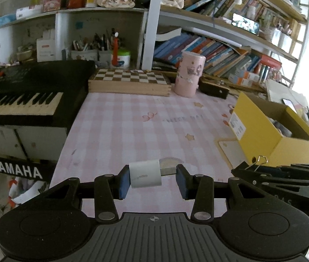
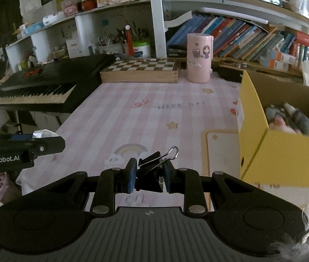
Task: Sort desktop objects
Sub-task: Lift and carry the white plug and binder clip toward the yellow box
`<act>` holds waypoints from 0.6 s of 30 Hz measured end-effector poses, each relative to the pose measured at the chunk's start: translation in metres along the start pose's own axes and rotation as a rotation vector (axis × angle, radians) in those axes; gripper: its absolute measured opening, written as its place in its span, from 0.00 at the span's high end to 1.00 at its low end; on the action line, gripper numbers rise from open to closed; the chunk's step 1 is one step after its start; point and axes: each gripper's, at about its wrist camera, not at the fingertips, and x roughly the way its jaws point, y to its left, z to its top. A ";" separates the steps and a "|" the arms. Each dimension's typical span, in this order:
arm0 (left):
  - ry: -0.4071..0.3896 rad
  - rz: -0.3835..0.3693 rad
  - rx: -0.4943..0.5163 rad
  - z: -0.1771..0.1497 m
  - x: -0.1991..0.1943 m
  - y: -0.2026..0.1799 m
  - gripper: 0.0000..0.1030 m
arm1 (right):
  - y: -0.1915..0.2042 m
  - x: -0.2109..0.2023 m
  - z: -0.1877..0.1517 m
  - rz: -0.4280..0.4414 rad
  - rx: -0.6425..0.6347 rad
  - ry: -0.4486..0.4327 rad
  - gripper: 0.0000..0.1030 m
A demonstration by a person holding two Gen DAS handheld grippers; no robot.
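On the pink checked tabletop [image 2: 132, 113] at the right stands an open yellow cardboard box [image 2: 270, 152]; inside lie a grey bottle [image 2: 303, 120] and something pink, too blurred to name, the rest cut off by the frame. The left gripper [image 1: 153, 180], jaws partly apart, carries a small white roll [image 1: 145, 173] against its left pad; contact on the right is unclear. The right gripper [image 2: 150, 178] is clamped on a black binder clip [image 2: 152, 170] above the tabletop, near the box
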 end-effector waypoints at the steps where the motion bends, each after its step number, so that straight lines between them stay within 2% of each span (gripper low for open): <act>1: 0.000 -0.003 0.002 -0.003 -0.004 0.001 0.59 | 0.001 -0.004 -0.003 -0.006 0.005 -0.001 0.77; 10: 0.002 -0.058 0.041 -0.026 -0.034 0.001 0.59 | 0.014 -0.042 -0.037 -0.056 0.061 -0.007 0.77; 18: 0.040 -0.130 0.075 -0.045 -0.047 -0.005 0.59 | 0.018 -0.068 -0.064 -0.099 0.122 0.012 0.77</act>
